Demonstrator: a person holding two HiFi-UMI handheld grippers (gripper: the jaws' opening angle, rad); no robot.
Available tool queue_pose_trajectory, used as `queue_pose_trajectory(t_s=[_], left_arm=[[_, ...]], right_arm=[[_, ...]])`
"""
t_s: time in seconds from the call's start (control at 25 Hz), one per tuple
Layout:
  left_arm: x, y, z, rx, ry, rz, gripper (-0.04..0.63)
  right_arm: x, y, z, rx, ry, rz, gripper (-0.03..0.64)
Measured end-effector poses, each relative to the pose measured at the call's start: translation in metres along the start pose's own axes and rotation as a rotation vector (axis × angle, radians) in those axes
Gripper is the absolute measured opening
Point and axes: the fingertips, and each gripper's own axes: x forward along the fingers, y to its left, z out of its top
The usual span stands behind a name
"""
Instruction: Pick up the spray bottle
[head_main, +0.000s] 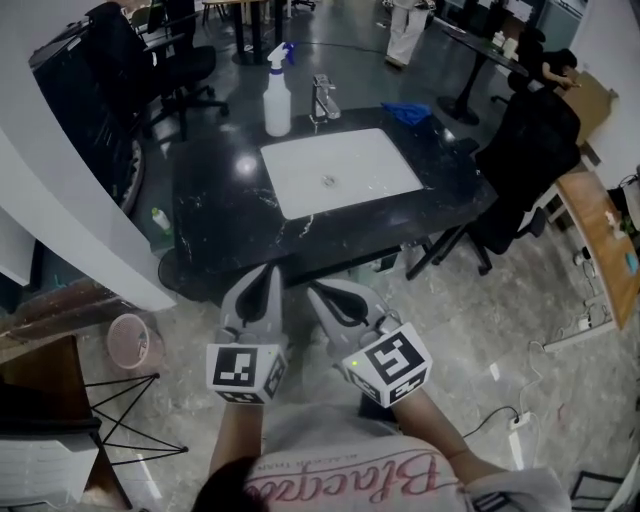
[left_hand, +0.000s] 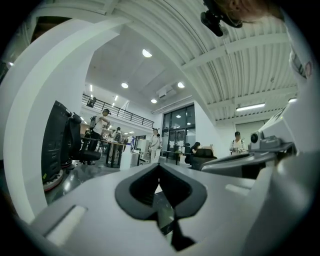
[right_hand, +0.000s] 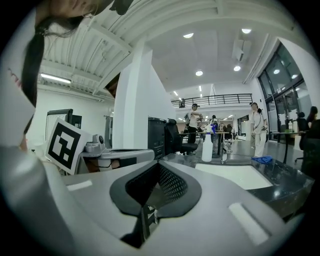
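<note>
Spray bottle (head_main: 277, 100) upright on the dark tabletop (head_main: 220, 210), just behind the far left corner of the white sink (head_main: 340, 170), faucet (head_main: 324, 98) next to it along the sink's far edge, and a blue cloth (head_main: 407, 113) off the sink's far right corner. Left gripper (head_main: 267, 275) and right gripper (head_main: 320, 293) side by side on the near side of the sink, off the tabletop edge, well apart from the bottle. Both clenched tight on nothing, pointing roughly toward the sink.
</note>
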Motion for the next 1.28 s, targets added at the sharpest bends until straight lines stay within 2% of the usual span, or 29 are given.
queue_pose_trajectory(t_s=[0.56, 0.96, 1.08, 1.16, 1.28], left_arm=[[0.126, 0.043, 0.015, 0.037, 0.002, -0.006, -0.002], [0.205, 0.078, 0.016, 0.059, 0.012, 0.026, 0.0], [0.228, 0.09, 0.017, 0.076, 0.003, 0.04, 0.08], [0.244, 0.098, 0.016, 0.091, 0.002, 0.051, 0.095], [0.266, 0.111, 0.012, 0.109, 0.02, 0.066, 0.169]], right_arm=[[0.079, -0.104, 0.023, 0.002, 0.008, -0.004, 0.002], [0.134, -0.161, 0.036, 0.001, 0.011, 0.048, 0.002], [0.147, -0.176, 0.039, -0.004, 0.01, 0.061, 0.002], [0.155, -0.184, 0.039, -0.004, 0.016, 0.067, 0.002], [0.165, -0.194, 0.037, 0.0, 0.026, 0.073, 0.002]])
